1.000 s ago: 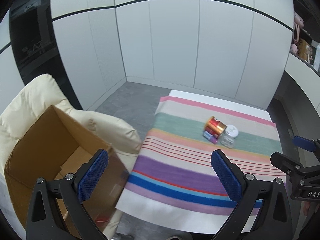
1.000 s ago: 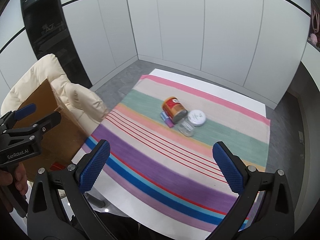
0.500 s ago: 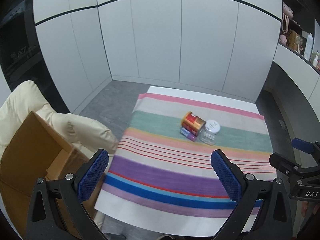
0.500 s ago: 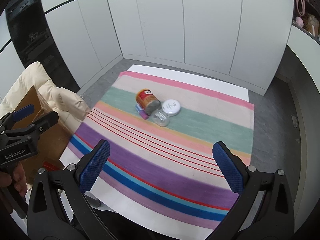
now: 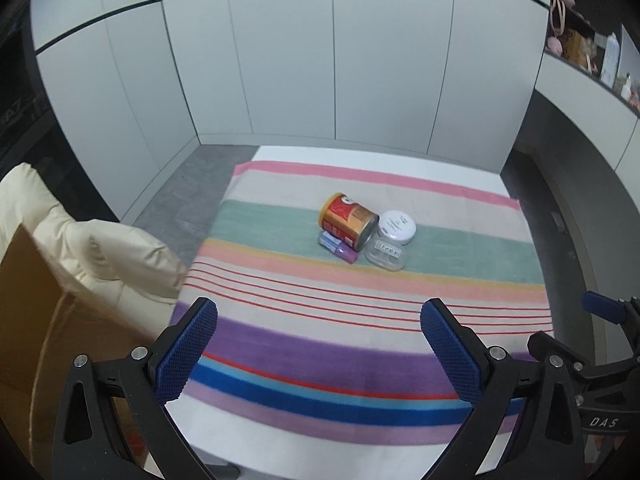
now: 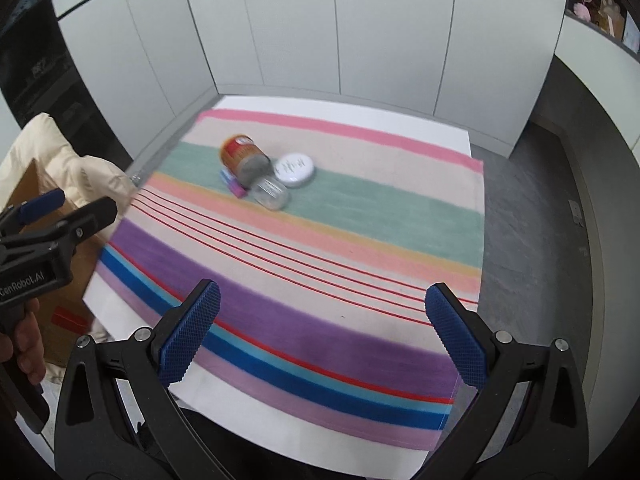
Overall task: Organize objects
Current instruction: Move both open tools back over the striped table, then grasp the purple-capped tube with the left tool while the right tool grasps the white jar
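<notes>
On the striped cloth (image 5: 360, 344) (image 6: 320, 280) lies a small cluster: a red and gold can (image 5: 347, 221) (image 6: 244, 159) on its side, a white round lidded jar (image 5: 396, 226) (image 6: 295, 169), a clear plastic container (image 5: 386, 255) (image 6: 272, 193) and a small purple and blue tube (image 5: 337, 247) (image 6: 233, 183). My left gripper (image 5: 318, 340) hovers open over the near edge of the cloth, well short of the cluster. My right gripper (image 6: 320, 328) is open too, over the purple stripe, with nothing between its fingers.
A cardboard box (image 5: 24, 320) (image 6: 44, 280) rests at the left on a cream padded chair (image 5: 100, 256) (image 6: 72, 156). White cabinet walls close off the back. A shelf with trinkets (image 5: 584, 44) runs along the right. Grey floor surrounds the table.
Both grippers have swung to the right, away from the box and chair, so the cluster now sits nearer the centre of the left view. Both stayed open.
</notes>
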